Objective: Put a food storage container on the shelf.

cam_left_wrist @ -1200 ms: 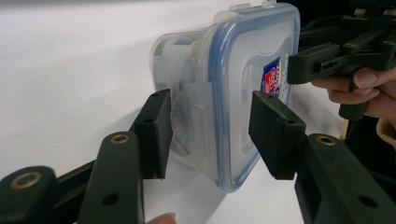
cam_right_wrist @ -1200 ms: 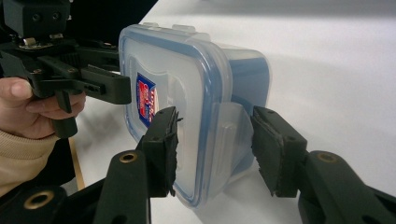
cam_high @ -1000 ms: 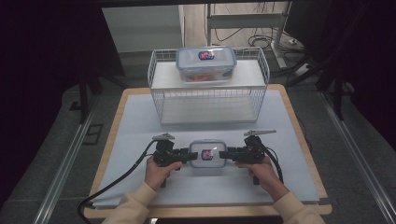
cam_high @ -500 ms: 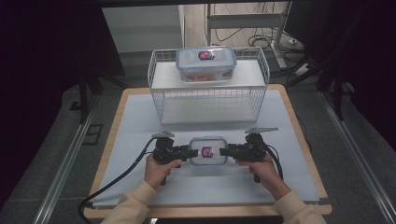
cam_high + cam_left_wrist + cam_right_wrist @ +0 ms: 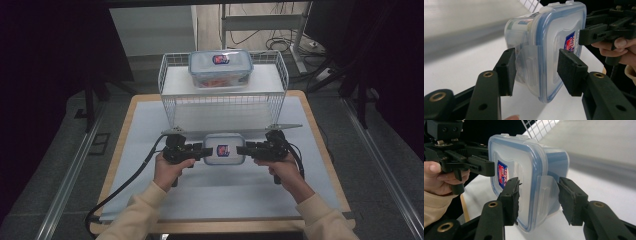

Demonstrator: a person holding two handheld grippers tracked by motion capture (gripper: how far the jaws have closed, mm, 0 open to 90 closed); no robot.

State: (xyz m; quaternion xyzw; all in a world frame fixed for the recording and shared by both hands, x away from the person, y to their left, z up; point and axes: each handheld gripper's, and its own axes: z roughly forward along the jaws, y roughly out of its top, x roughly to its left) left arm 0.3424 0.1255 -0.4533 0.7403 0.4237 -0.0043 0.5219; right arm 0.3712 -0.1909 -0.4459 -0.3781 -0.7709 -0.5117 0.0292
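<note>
Container (image 5: 224, 149): clear plastic w/ blue-rimmed lid, red/blue label. 2nd container (image 5: 220, 67): same look, reddish contents. Basket (image 5: 170, 107): white wire. Table (image 5: 125, 125): pale top, wood edge. Grippers (image 5: 206, 150) (image 5: 241, 149): black. Sleeves (image 5: 135, 215): cream.

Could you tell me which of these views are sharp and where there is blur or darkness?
High view: the table is evenly lit, its surroundings dark, and the held container reads clearly. Left gripper view: container and pads sharp, the background behind them streaked. Right gripper view: the same, with the blur at upper right behind the container.
</note>
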